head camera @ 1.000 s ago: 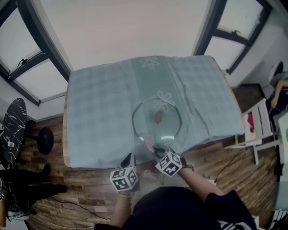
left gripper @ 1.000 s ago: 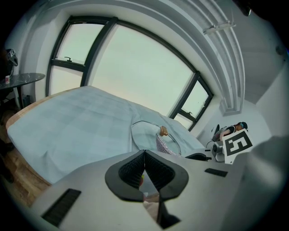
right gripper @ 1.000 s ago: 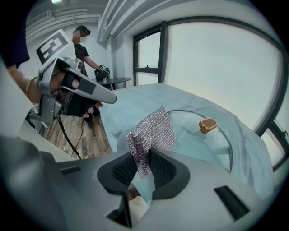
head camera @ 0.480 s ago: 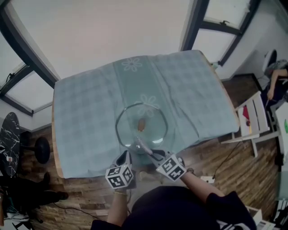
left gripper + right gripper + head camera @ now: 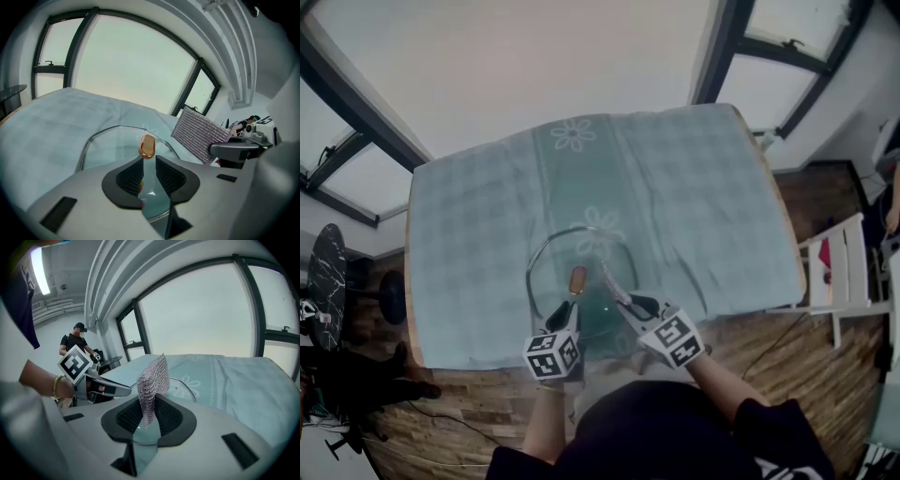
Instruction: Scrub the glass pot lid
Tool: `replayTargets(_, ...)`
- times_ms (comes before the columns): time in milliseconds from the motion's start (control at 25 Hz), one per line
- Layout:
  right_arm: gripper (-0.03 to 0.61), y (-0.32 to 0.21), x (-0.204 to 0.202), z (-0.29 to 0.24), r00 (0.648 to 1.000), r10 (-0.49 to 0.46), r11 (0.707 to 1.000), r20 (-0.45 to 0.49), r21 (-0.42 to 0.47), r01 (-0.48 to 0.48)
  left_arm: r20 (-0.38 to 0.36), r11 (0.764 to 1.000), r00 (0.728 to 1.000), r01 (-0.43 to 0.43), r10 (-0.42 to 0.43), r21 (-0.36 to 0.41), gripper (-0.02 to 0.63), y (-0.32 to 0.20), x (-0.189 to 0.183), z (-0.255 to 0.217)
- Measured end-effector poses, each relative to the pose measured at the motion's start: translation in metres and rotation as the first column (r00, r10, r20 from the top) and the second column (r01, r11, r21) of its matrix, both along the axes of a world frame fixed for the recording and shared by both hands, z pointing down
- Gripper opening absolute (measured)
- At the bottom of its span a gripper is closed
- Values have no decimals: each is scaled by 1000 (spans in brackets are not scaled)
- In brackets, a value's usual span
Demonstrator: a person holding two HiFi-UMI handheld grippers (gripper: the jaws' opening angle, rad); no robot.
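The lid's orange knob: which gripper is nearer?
Left. The left gripper, its jaws just opening over the lid rim, points at the knob nearby; the right gripper stands farther aside.

The left forearm [image 5: 546, 417] and the right forearm [image 5: 724, 382] reach forward, each gripper angled downward and ahead. The left gripper [image 5: 566, 323] sits just left of the right gripper [image 5: 630, 305]. Its jaws have just been opening and stand slightly apart, with the near rim of the glass lid [image 5: 112, 145] between them. The right gripper's jaws are clamped on a mesh scrubber [image 5: 152, 380].
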State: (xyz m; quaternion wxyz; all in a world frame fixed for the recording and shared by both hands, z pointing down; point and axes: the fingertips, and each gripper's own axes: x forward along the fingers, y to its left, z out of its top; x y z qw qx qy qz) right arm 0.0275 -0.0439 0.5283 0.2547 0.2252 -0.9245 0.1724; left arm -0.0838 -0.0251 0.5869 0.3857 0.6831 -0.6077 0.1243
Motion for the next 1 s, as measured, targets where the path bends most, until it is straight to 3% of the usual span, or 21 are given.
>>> replayTargets(440, 74, -59, 18, 5, 996, -93, 995, 17, -37, 93, 118, 998, 993, -15, 22, -63, 250, -49, 11, 26)
replayTargets(680, 74, -74, 13, 13, 988, -151, 986, 23, -66, 152, 209, 995, 977, -32, 51, -91, 265, -65, 5, 43)
replayTargets(1000, 74, -88, 8, 27, 974, -226, 970, 12, -94, 226, 323, 997, 946, 14, 13, -82, 239, -80, 0, 49)
